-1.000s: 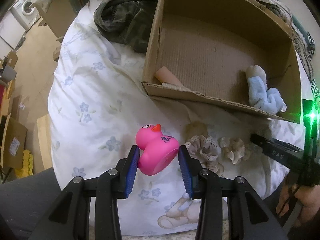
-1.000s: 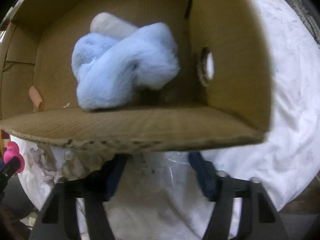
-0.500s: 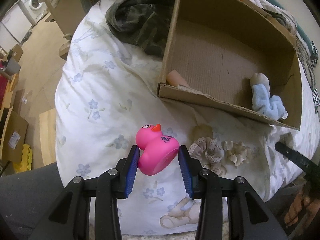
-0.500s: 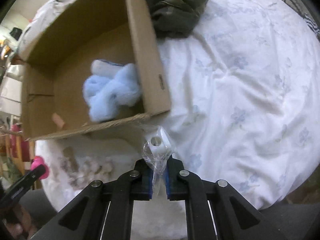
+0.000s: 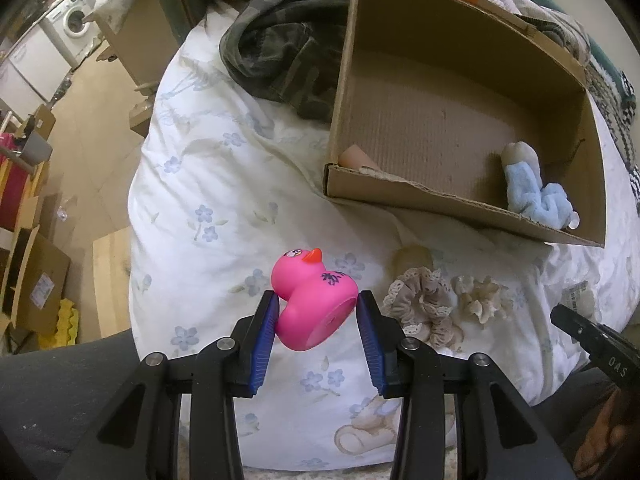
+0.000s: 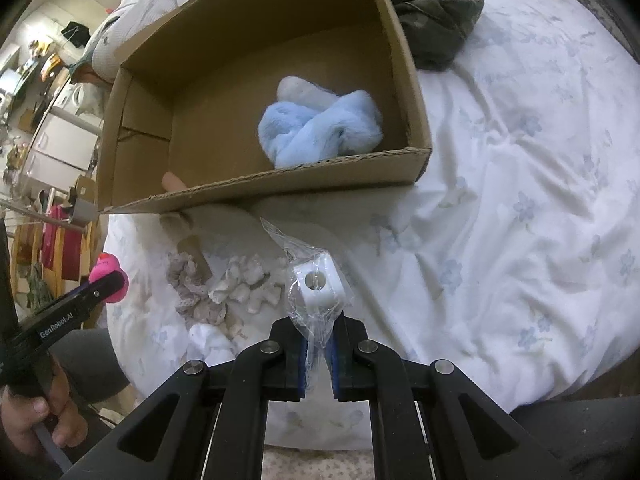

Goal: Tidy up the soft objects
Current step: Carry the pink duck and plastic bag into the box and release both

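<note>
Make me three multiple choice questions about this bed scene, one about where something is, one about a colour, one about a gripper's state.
1. Where is the blue plush toy? A in the cardboard box B on the floor C on the jacket
2. What colour is the duck? A yellow B pink C green
3. What is the right gripper doing? A wide open B hidden C shut on the bagged white item

A: walls surround the plush.
B: pink body, orange beak, clamped by the left gripper.
C: both pads pinch the bag.

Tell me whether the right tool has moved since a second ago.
Yes. The right tool, shut on a clear plastic bag holding a white block, has pulled back from the brown cardboard box, whose near wall filled its view before.
</note>
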